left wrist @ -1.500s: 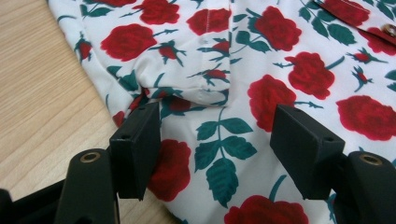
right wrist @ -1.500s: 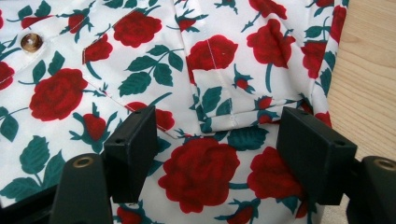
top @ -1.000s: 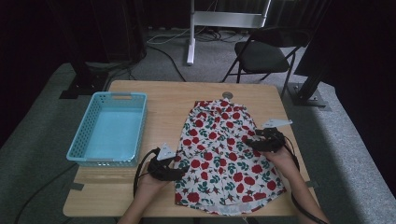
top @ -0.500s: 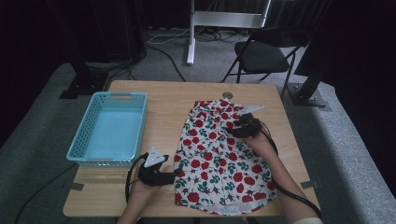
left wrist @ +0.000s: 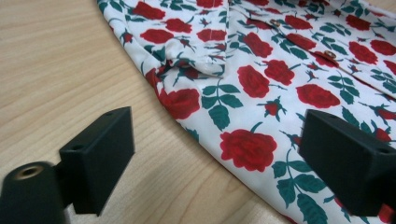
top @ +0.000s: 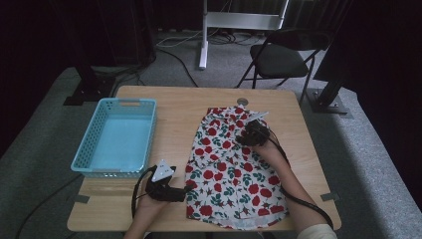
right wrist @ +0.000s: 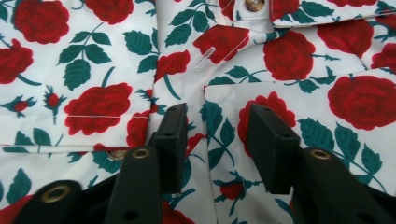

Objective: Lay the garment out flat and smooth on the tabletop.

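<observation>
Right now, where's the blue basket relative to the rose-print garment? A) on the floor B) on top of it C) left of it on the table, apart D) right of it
C: in the high view the blue basket sits left of the rose-print garment, bare table between them.

Rose-print shirt (top: 229, 172) spread flat on table

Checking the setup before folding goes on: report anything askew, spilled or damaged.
Nothing spilled or torn. The shirt lies flat, with only a small bunched fold at its left edge. The basket sits square on the table.
</observation>
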Available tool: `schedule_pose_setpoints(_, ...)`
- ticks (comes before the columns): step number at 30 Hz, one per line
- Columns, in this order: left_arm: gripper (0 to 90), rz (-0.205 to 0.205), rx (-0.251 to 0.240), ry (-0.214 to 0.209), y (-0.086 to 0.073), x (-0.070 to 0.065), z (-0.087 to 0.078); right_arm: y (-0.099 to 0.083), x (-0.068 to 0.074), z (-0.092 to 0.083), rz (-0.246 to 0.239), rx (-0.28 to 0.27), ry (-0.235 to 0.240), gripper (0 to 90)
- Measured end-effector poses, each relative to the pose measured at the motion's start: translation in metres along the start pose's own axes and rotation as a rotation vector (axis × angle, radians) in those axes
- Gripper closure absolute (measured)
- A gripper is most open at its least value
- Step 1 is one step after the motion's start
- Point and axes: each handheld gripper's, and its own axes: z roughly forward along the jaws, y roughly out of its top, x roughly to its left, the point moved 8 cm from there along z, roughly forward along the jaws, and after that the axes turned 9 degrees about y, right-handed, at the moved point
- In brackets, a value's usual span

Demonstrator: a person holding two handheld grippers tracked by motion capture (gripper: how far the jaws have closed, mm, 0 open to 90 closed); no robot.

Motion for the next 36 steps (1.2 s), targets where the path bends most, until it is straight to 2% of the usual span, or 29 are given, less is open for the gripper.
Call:
schedule_pose_setpoints(3,2.8,0.002,0.001,-0.005,0.000,-0.001,0.001,0.000,-0.001,-0.001,0.000,-0.002,-0.002,67.5)
schedule_pose_setpoints(6,2.8,0.020,0.009,-0.015,0.000,-0.004,0.002,0.000,-0.003,-0.001,0.011,-0.007,0.008,72.8)
schedule_pose_setpoints(9,2.8,0.022,0.009,-0.022,0.000,-0.005,0.002,0.000,-0.005,-0.001,0.029,-0.012,0.020,76.0)
schedule_pose_setpoints(12,2.8,0.041,0.006,-0.033,0.000,-0.007,0.002,0.000,-0.008,-0.002,0.051,-0.027,0.024,83.8)
schedule_pose_setpoints(14,2.8,0.046,0.012,-0.033,-0.001,-0.008,0.002,0.001,-0.008,-0.003,0.066,-0.035,0.025,84.0)
schedule_pose_setpoints(15,2.8,0.056,0.017,-0.032,-0.001,-0.008,0.003,0.001,-0.009,-0.004,0.085,-0.047,0.044,85.2)
schedule_pose_setpoints(18,2.8,0.065,0.023,-0.029,-0.001,-0.009,0.003,0.000,-0.013,-0.006,0.109,-0.052,0.039,87.2)
schedule_pose_setpoints(21,2.9,0.055,0.022,-0.036,-0.001,-0.009,0.004,0.000,-0.018,-0.012,0.116,-0.063,0.022,87.3)
schedule_pose_setpoints(24,2.9,0.057,0.031,-0.041,-0.002,-0.009,0.004,0.002,-0.024,-0.020,0.135,-0.089,0.000,87.2)
schedule_pose_setpoints(27,2.9,0.062,0.037,-0.053,-0.002,-0.010,0.004,0.002,-0.028,-0.024,0.136,-0.093,-0.017,87.3)
schedule_pose_setpoints(32,2.9,0.053,0.018,-0.062,-0.001,-0.010,0.002,-0.003,-0.051,-0.044,0.190,-0.123,-0.103,87.3)
schedule_pose_setpoints(36,2.9,0.046,0.013,-0.072,-0.001,-0.010,0.002,-0.008,-0.070,-0.064,0.243,-0.186,-0.174,87.3)
